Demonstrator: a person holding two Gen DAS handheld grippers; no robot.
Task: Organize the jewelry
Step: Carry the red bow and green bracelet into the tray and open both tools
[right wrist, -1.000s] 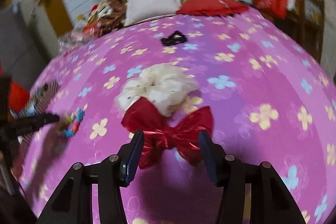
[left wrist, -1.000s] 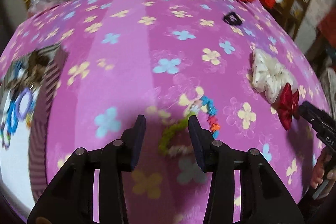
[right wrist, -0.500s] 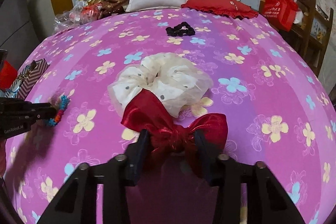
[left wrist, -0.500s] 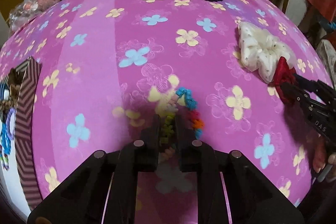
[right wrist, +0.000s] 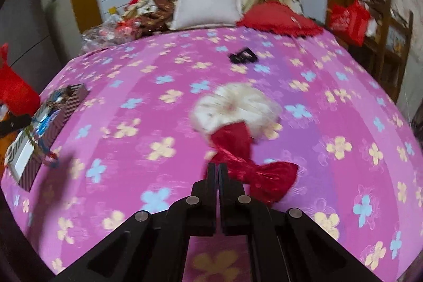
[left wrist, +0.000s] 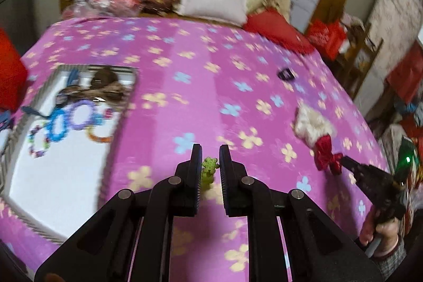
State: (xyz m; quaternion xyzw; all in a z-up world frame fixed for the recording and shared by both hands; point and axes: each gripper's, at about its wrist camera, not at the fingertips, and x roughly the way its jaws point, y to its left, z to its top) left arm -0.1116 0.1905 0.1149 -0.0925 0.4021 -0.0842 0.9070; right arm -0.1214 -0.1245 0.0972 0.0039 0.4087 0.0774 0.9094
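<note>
Left wrist view, bed (left wrist: 211, 65) under pink flowered cover, pillows at 12 o'clock, striped box (left wrist: 60, 149) of bead rings at 9 o'clock, left claw (left wrist: 210, 153) clamped on green beaded bracelet (left wrist: 208, 171), standing upright; right wrist view, right claw (right wrist: 217, 167) closed on red bow (right wrist: 253, 163), long axis toward 3 o'clock, white scrunchie (right wrist: 235, 107) touching at 12 o'clock.

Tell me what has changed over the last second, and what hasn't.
The left gripper closed on the beaded bracelet and lifted it off the bedspread. The right gripper closed on the red bow and began pulling it from the white scrunchie. The scrunchie, black hair tie and striped box stayed put.
</note>
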